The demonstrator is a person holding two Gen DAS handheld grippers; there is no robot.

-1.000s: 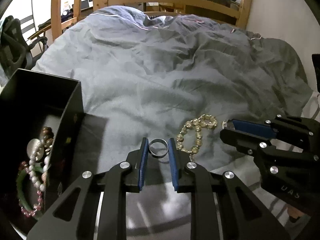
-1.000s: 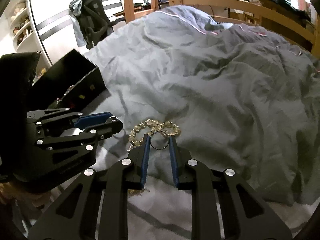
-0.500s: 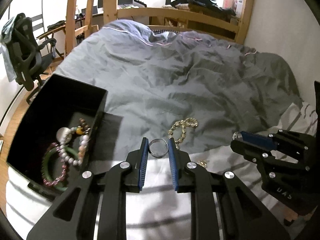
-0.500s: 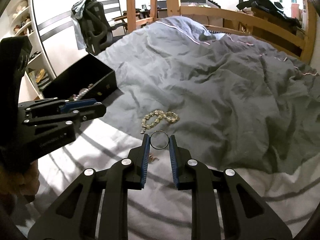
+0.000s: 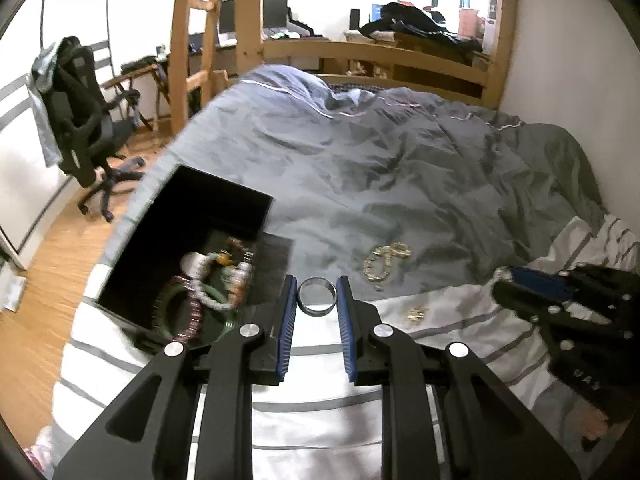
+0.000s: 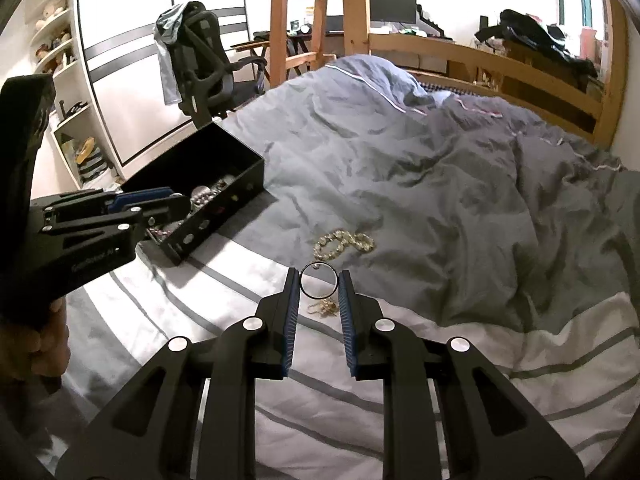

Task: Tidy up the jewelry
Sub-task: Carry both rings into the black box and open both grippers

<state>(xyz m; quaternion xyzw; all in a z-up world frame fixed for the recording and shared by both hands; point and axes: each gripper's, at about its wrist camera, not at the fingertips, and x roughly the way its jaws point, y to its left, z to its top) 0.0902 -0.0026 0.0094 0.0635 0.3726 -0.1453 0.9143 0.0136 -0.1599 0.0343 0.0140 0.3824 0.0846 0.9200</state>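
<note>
My left gripper [image 5: 317, 298] is shut on a wide silver ring [image 5: 317, 310], held above the bed just right of the open black jewelry box [image 5: 256, 216]. The box holds bead bracelets and a green bangle [image 5: 188, 304]. My right gripper [image 6: 318, 285] is shut on a thin dark ring [image 6: 319, 297], held above the striped sheet. A gold bead bracelet [image 5: 386, 262] lies on the grey duvet, also seen in the right wrist view [image 6: 344, 242]. A small gold piece [image 5: 417, 312] lies on the white sheet, under my right fingers [image 6: 322, 307].
The grey duvet [image 5: 400, 168] covers most of the bed, with a white striped sheet [image 6: 200, 312] near me. A wooden bed frame [image 5: 380, 56] and ladder stand behind. An office chair [image 5: 80, 120] stands on the floor at left.
Both grippers have risen and pulled back from the duvet with their rings. The left one has shifted toward the black box, which now shows more fully.
</note>
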